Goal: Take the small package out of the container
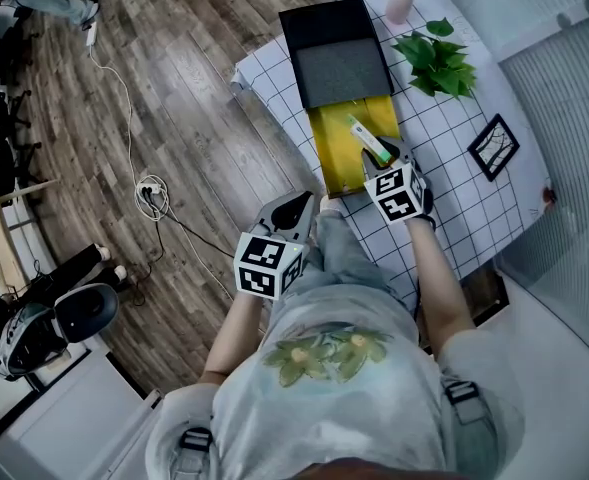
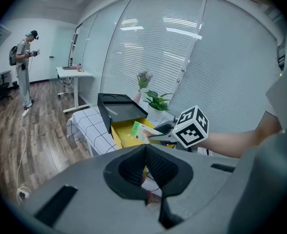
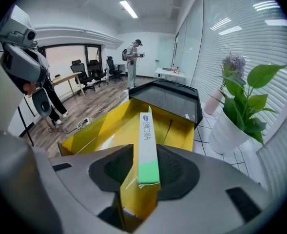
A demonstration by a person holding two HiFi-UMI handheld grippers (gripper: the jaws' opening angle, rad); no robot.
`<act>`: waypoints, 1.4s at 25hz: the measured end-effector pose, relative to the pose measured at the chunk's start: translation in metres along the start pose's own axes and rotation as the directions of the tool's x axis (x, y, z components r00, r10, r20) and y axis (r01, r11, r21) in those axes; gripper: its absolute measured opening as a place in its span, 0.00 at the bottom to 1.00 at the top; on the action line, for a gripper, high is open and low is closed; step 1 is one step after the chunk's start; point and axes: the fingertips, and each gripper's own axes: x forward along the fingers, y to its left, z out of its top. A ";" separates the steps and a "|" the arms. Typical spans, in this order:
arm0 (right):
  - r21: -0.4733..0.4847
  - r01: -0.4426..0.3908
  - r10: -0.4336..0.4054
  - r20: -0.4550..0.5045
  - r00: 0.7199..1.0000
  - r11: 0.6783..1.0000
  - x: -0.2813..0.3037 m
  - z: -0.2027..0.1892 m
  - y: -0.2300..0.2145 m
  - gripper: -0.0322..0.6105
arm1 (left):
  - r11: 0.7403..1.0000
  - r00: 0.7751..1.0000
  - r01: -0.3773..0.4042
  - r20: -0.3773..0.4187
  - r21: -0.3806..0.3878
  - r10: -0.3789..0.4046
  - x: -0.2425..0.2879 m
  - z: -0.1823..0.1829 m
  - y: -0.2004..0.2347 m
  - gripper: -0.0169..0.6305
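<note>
Head view, right gripper [image 1: 379, 160]: I see it over the near end of the yellow box [image 1: 336, 158], jaws clamped on the package [image 1: 370, 140].
Head view, package: white and green, over the open box, its far end pointing toward the black lid [image 1: 336, 43].
Head view, left gripper [image 1: 294, 206]: off the edge of the table [image 1: 444, 203], above the person's legs, well apart from the box.
Head view, table: checked cloth; a plant [image 1: 439, 63], a pink vase [image 1: 401, 6] and a framed picture [image 1: 494, 146] sit to the right of the box.
Left gripper view, jaws: I read them as pressed together with nothing between.
Left gripper view, package: raised in the right gripper, tilted, above the rim of the box.
Right gripper view, jaws: closed on the package's green end; it sits edge-on, white end sticking out ahead.
Right gripper view, box: yellow inside lies below and ahead; its near wall shows just under the package, and I cannot tell whether they touch.
Right gripper view, background: a standing person [image 3: 133, 57] far across the wooden floor.
</note>
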 end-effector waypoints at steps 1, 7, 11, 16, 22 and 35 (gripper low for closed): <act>-0.001 -0.001 0.001 -0.003 1.000 1.000 0.000 -0.001 0.000 0.26 | 1.000 1.000 -0.001 0.001 -0.001 0.001 -0.001 -0.001 0.000 0.04; 0.009 -0.002 0.002 -0.009 1.000 1.000 0.002 -0.005 0.001 0.26 | 1.000 1.000 -0.005 0.001 -0.005 0.005 -0.005 -0.003 -0.001 0.04; 0.013 0.004 -0.004 -0.008 1.000 1.000 0.003 -0.006 0.000 0.26 | 1.000 1.000 -0.007 0.001 -0.008 0.007 -0.008 -0.006 -0.002 0.04; 0.006 0.010 -0.010 -0.016 1.000 1.000 0.003 -0.006 -0.001 0.22 | 1.000 1.000 -0.007 0.002 -0.009 0.007 -0.010 -0.007 -0.003 0.04; -0.002 0.015 -0.015 -0.020 1.000 1.000 0.003 -0.006 -0.001 0.20 | 1.000 1.000 -0.006 0.004 -0.006 0.006 -0.013 -0.007 -0.004 0.04; 0.010 0.039 -0.039 -0.015 0.999 0.999 0.001 -0.006 -0.004 0.19 | 1.000 1.000 -0.005 0.008 0.003 0.005 -0.018 -0.005 -0.004 0.04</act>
